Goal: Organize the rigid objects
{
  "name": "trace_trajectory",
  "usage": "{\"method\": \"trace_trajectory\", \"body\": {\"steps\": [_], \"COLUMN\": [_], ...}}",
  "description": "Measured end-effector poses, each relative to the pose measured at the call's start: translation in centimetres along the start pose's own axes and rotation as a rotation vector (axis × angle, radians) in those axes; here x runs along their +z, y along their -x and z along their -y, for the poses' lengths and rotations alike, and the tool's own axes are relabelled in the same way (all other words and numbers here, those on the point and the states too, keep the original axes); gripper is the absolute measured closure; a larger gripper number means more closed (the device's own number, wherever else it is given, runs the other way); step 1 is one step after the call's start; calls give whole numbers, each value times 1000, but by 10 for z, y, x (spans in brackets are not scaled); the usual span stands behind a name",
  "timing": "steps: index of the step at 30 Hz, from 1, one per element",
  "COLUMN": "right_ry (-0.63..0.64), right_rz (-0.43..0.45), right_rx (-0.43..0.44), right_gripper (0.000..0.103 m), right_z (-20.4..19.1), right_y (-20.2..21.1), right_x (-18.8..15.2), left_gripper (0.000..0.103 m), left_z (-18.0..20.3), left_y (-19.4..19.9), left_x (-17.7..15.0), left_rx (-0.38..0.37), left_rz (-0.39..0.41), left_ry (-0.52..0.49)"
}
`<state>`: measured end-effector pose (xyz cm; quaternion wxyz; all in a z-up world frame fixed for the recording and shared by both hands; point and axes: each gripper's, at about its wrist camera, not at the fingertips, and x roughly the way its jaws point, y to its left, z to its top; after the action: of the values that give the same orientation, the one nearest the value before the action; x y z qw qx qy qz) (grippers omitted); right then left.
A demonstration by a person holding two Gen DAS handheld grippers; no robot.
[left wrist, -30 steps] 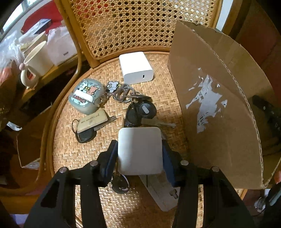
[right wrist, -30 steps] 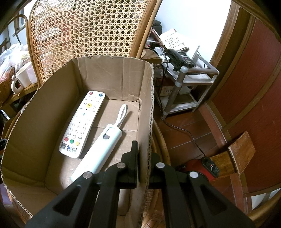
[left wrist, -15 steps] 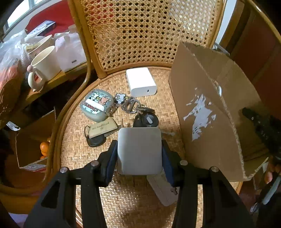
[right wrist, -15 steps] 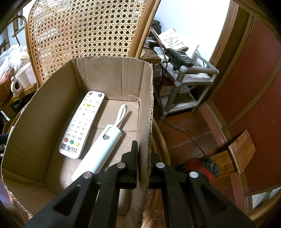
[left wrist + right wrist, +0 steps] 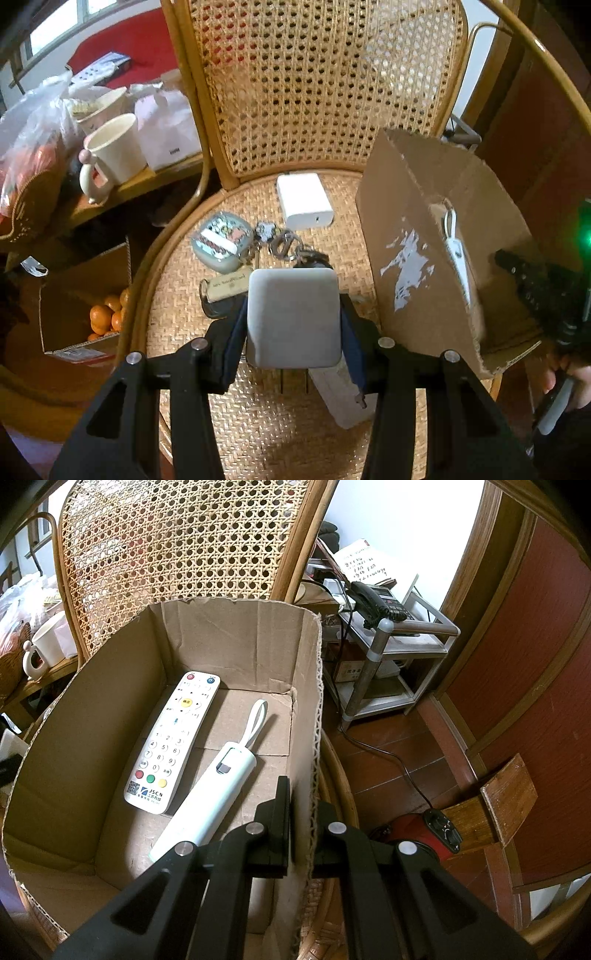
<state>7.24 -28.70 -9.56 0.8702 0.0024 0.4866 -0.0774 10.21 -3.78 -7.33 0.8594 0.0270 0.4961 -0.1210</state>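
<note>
Nearest the left camera, the left gripper (image 5: 293, 321) is clamped on a flat grey square charger block (image 5: 293, 317), its blue-padded fingers (image 5: 234, 339) pressing the block's two sides. The block is held above the woven rattan chair seat (image 5: 258, 424), with two thin prongs showing under its near edge. Below it, toward 5 o'clock, a pale flat rectangular piece (image 5: 341, 397) lies on the seat.

The open brown cardboard box (image 5: 417, 266) stands at 2 to 3 o'clock from the held block, just beside it, its torn-label wall facing the gripper. The box's long axis runs from near to far, so the coming move is judged to be a lift and a swing rightward over that wall. The left gripper is the one carrying the load. The right gripper (image 5: 301, 834) is closed on the box's right wall (image 5: 306, 738), one finger inside and one outside, apparently steadying it.

Inside the box a white remote control with coloured buttons (image 5: 173, 742) and a pale mint stick-shaped device with a loop strap (image 5: 210, 797) lie side by side lengthwise, leaving bare floor at the near end.

Farther along the seat, at 11 to 12 o'clock, lie a bunch of keys with a cartoon-printed case (image 5: 221, 242), then a white rectangular power adapter (image 5: 303, 201) near the chair back.
</note>
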Motion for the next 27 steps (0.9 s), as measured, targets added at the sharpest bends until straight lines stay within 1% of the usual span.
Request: {"method": "trace_trajectory", "body": {"steps": [3,5,6,9,10,11,12,13,15,18,22,24,26,27], "right_ry": [0,0,1,2,2,1,1,1,2,1,2,2,2,2], "right_rz": [0,0,0,1,0,0,0,0,0,0,0,0,1,1], "right_rx": [0,0,0,0,0,0,0,0,0,-1,0,0,-1,-1], "right_gripper": [97,97,97,97,97,97,97,97,97,97,97,97,97,97], "right_z": [0,0,0,-1,-1,-1,-1,0,-1,-1,-1,-1,-1,-1], "right_y": [0,0,0,0,0,0,0,0,0,0,0,0,0,0], "right_x": [0,0,0,0,0,0,0,0,0,0,0,0,0,0], "left_gripper": [57,57,57,57,57,57,57,57,57,57,57,57,57,57], "left_z": [1,0,-2,-10,-10,-8,-5,-3,0,0,-3,-2,-1,-1], "left_y": [9,12,11,8,8,8,8,8,10,12,17,19,17,12], "left_x": [3,4,5,6,6,6,6,6,8,9,12,12,12,11], "left_rx": [5,-18,-54,-219,-238,-238,-217,-211,-220,-201,-200,-187,-189,-196], "left_rz": [35,48,51,48,57,69,88,107,136,145,157,170,149,117], "left_ry": [5,17,38,120,126,119,102,89,72,79,94,76,65,68]}}
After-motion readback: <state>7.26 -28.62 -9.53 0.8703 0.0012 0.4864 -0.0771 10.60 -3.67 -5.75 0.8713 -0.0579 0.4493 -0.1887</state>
